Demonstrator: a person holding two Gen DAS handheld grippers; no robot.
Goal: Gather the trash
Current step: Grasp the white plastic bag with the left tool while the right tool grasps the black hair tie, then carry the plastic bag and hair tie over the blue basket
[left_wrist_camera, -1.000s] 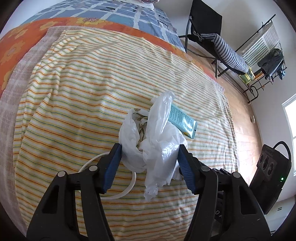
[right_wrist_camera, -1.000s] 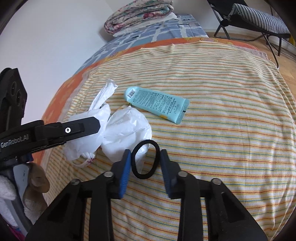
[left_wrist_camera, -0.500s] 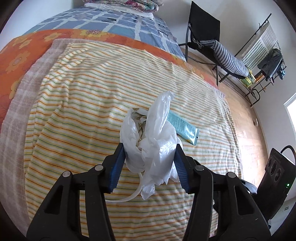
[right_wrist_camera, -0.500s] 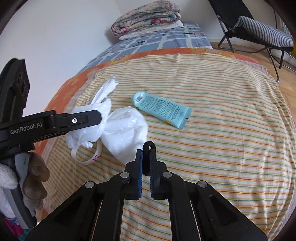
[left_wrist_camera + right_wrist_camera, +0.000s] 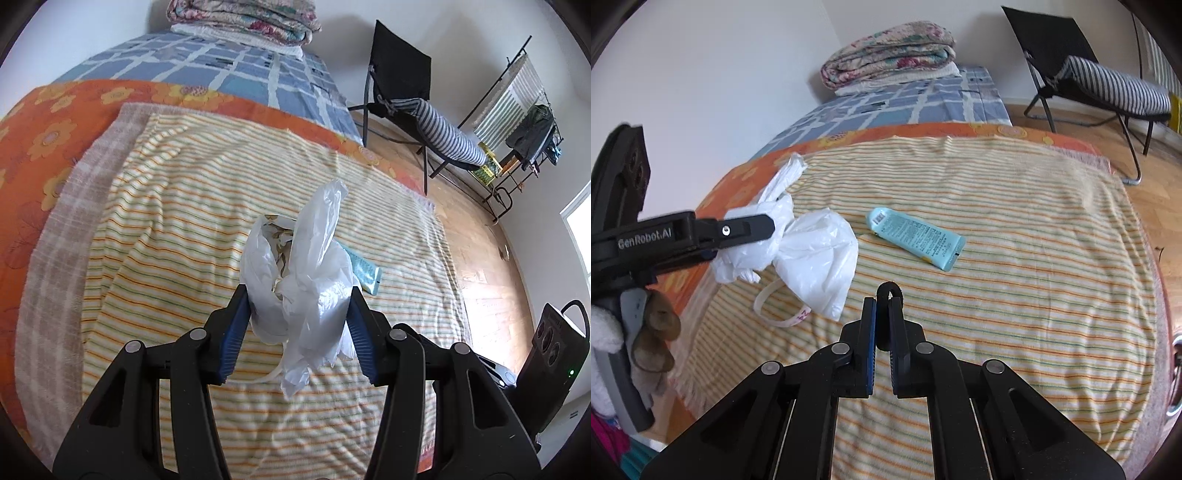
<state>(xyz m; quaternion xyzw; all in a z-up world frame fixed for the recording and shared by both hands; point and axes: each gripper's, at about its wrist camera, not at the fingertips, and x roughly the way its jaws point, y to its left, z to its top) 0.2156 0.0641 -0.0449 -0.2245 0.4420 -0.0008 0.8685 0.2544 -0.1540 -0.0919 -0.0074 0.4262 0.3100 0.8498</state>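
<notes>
Open striped blanket (image 5: 1034,258) lies right of the tube (image 5: 916,238). The white bag (image 5: 812,254) and strap loop (image 5: 772,299) block the left; the tube lies ahead.

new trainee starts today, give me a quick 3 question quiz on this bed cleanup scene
1. True or false: the right gripper is shut on a black hair tie.
2. What does the left gripper hold? A) white plastic bag B) folded quilt C) striped cushion
3. Fill in: the turquoise tube lies loose on the striped ____.

Key
1. True: its fingers pinch the loop, which sticks out past the tips.
2. A: the white plastic bag sits bunched between the fingers.
3. Blanket: the tube rests on the striped blanket, untouched by either gripper.
</notes>
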